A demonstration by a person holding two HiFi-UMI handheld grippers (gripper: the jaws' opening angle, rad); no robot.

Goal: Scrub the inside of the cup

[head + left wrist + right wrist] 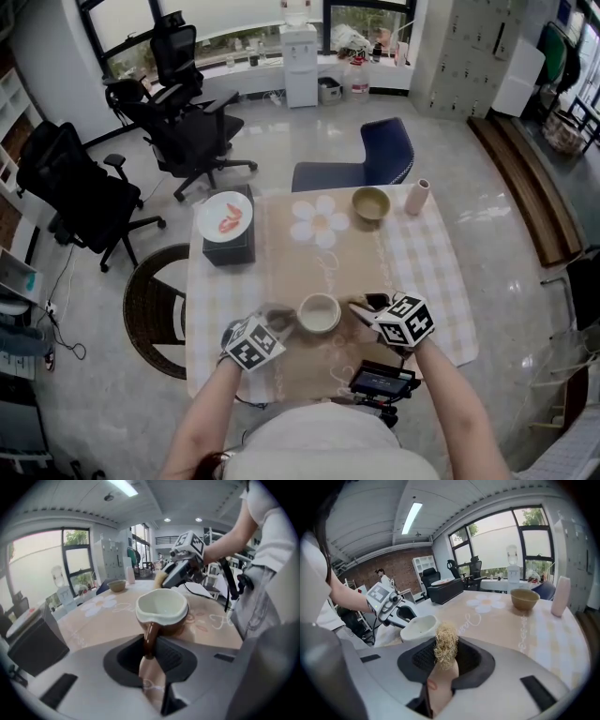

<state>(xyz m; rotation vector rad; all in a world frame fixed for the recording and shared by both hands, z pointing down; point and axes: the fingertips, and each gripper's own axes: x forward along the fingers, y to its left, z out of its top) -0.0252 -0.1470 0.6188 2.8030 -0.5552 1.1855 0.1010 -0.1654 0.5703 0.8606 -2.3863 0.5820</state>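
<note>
Beige checked tablecloth (412, 272): spread over the table.
Left gripper (151, 658): jaws narrow, clamping the brown handle of the white-lined brown ceramic cup (161, 606).
Right gripper (444, 660): pinching a straw-coloured fibre scrubber (446, 641).
Cup: near cloth edge, between grippers.
Scrubber: near the rim.

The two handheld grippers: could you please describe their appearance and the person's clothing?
The left gripper and right gripper have smooth grey bodies with black recesses around the jaws, each topped by a white cube with black square markers. The person wears a white short-sleeved top.
</note>
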